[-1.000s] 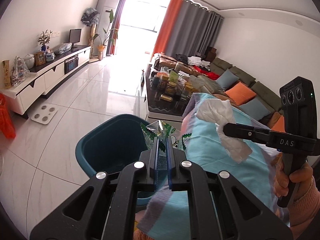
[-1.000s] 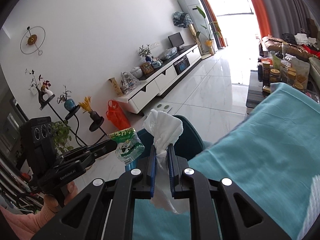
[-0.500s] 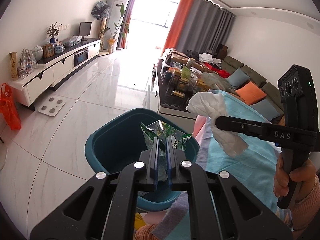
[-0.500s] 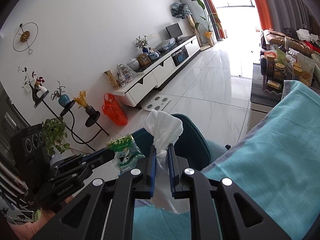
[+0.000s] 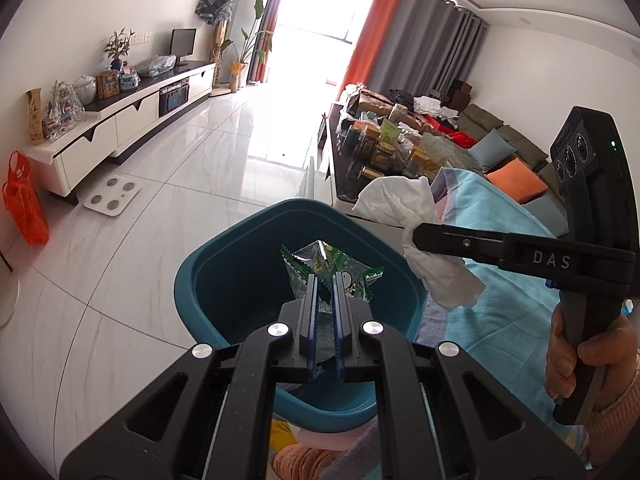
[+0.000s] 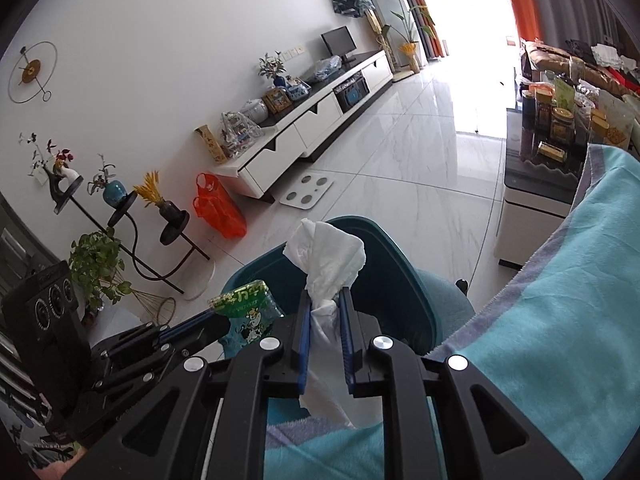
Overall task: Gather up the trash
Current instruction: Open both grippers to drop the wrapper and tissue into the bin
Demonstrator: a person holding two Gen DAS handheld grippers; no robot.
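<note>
Left wrist view: the left gripper, its jaws clamped on a crinkled green-and-clear plastic snack wrapper, holds that wrapper over the mouth of a teal plastic waste bin on the white tiled floor. What shows of the bin's dark inside looks bare; its bottom is hidden behind the gripper. To the right, the right gripper, held in a person's hand, carries a crumpled white paper tissue at the bin's right rim, beside a turquoise blanket.

Right wrist view: the right gripper is opening, the tissue between its blue pads and poised above the bin. The left gripper reaches in from the left with the wrapper over the bin's near edge.

By the look of it, both pieces are gathered and carried to the bin; neither has dropped in. Release is what remains, the tissue apparently first. Whether other litter waits in the room cannot be told.
</note>
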